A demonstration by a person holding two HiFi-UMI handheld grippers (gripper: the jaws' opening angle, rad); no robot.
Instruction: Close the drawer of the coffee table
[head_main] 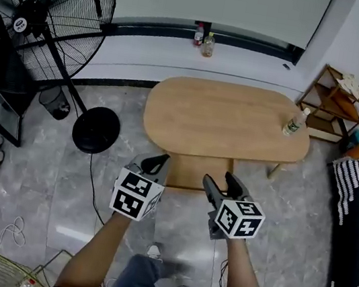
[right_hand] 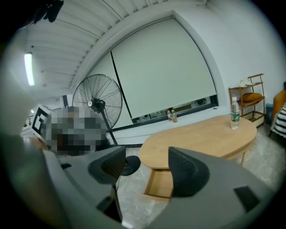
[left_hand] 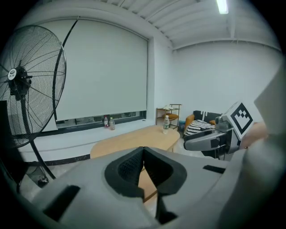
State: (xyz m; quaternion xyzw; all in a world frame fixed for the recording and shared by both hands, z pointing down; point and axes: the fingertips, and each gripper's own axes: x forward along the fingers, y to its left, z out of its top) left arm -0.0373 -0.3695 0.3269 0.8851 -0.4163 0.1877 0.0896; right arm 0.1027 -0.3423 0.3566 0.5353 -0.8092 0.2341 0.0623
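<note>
An oval wooden coffee table [head_main: 228, 117] stands in the middle of the room, and its drawer [head_main: 192, 170] is pulled out toward me at the near side. In the right gripper view the open drawer [right_hand: 161, 184] shows under the tabletop [right_hand: 201, 134]. My left gripper [head_main: 155, 166] hovers just left of the drawer's front; its pads meet with nothing between them [left_hand: 143, 150]. Over the drawer's right front corner, my right gripper [head_main: 224, 183] has its jaws apart and empty [right_hand: 149, 167]. Neither gripper touches the drawer.
A plastic bottle [head_main: 295, 122] stands on the table's right end. A large pedestal fan [head_main: 45, 8] with a round base [head_main: 96, 129] is at the left. A wooden shelf [head_main: 340, 98] and a striped cushion [head_main: 350, 222] are at the right. Cables lie on the floor [head_main: 93, 193].
</note>
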